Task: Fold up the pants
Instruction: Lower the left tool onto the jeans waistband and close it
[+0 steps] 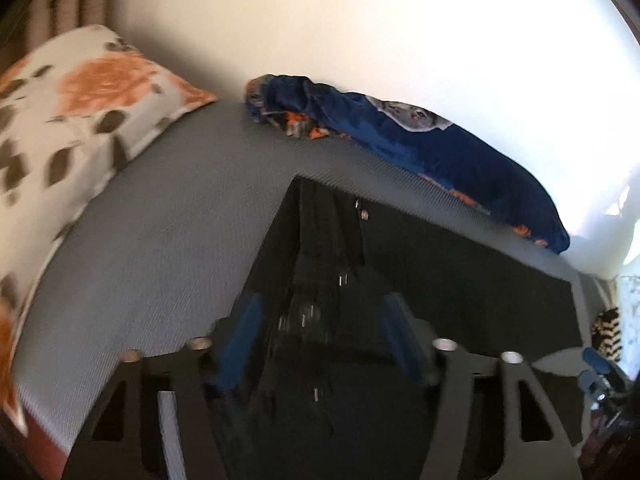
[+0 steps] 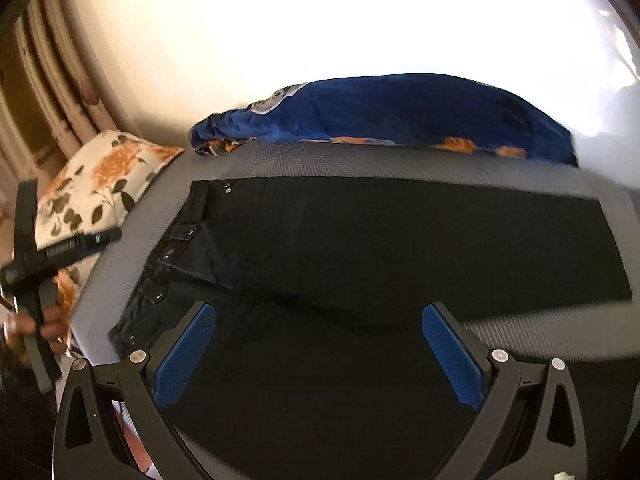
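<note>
The black pants (image 2: 400,240) lie flat on the grey bed (image 2: 540,340), waistband toward the floral pillow (image 2: 104,184) and a blue blanket (image 2: 400,112) beyond them. The left gripper (image 1: 316,320) is half closed around a raised ridge of the waistband, though blur hides whether its pads press; the right gripper (image 2: 316,344) hangs spread and empty over the seat. The cloth looks soft, limp and fairly light, so doubled hems or the snap-studded waistband should give the firmest hold.
</note>
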`<state>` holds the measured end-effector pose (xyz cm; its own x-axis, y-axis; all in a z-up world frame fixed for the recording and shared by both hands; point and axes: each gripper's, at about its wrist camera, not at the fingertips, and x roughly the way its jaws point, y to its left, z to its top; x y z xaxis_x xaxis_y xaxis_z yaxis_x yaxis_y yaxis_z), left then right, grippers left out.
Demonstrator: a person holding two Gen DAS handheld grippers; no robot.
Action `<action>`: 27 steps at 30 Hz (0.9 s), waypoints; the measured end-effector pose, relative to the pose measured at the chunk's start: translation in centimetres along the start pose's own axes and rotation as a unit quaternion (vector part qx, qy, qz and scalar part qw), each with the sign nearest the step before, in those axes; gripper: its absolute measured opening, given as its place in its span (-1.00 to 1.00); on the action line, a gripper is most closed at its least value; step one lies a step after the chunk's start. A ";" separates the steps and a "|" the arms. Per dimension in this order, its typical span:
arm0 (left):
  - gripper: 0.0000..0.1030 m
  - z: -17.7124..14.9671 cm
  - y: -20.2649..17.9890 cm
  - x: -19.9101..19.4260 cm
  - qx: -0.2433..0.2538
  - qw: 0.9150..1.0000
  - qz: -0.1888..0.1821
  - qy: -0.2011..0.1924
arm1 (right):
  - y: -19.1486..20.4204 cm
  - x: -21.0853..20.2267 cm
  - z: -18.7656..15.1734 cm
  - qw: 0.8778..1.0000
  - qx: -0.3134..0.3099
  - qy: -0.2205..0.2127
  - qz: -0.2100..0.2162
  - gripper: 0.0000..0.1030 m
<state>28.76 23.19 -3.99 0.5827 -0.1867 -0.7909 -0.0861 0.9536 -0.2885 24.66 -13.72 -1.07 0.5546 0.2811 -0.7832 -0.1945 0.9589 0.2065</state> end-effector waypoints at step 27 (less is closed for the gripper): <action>-0.35 11.0 5.2 19.2 -0.049 0.960 -0.227 0.155 | -1.1 15.2 3.8 0.996 0.005 0.087 0.007 1.00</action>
<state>48.36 27.17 -14.73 0.3103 -0.6544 -0.6895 0.0362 0.7329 -0.6793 36.34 -10.41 -10.98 0.4027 0.2840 -0.8702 -0.1916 0.9557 0.2233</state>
